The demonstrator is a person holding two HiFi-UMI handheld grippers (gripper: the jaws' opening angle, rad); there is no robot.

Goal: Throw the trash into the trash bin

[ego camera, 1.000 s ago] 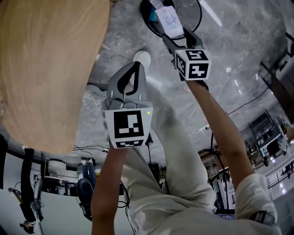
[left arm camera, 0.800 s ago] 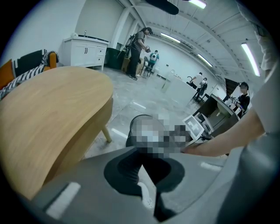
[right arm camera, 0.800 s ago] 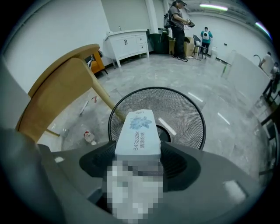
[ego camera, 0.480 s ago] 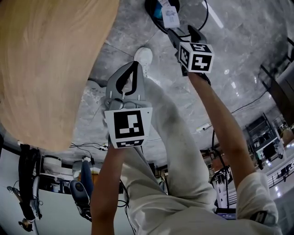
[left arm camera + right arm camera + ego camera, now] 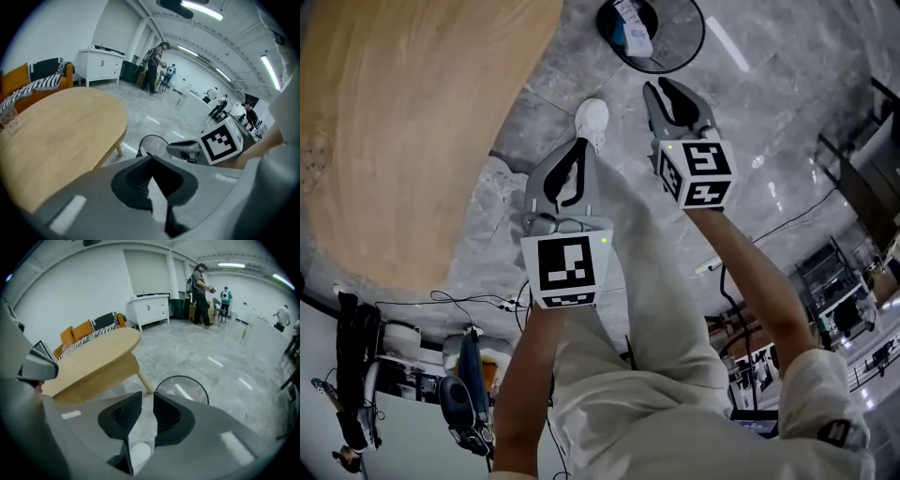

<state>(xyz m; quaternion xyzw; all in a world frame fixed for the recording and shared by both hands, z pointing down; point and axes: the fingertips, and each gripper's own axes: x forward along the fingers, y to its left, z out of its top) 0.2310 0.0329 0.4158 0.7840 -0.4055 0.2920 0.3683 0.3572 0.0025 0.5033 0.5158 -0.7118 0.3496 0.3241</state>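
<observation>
The black wire trash bin (image 5: 698, 37) stands on the grey floor at the top of the head view, with white crumpled trash (image 5: 633, 26) inside it. My right gripper (image 5: 673, 94) hangs just short of the bin. Its jaws have just been closing and now stand a narrow gap apart with nothing between them; past the right gripper (image 5: 147, 401) the bin's rim (image 5: 183, 380) shows. My left gripper (image 5: 572, 173) is lower and to the left, above the person's leg. The left gripper (image 5: 151, 161) is shut and empty, pad tips touching.
A round wooden table (image 5: 403, 122) fills the left side. The person's white shoe (image 5: 592, 117) rests between table and bin. Cables (image 5: 478, 302) lie on the floor below the table. A sofa (image 5: 84, 331) and white cabinets (image 5: 150, 310) line the far wall, where people stand.
The white trash left the right gripper and now lies in the bin. Both grippers pulled back from the bin, the right one farther. The right jaws went from wide to nearly together.
</observation>
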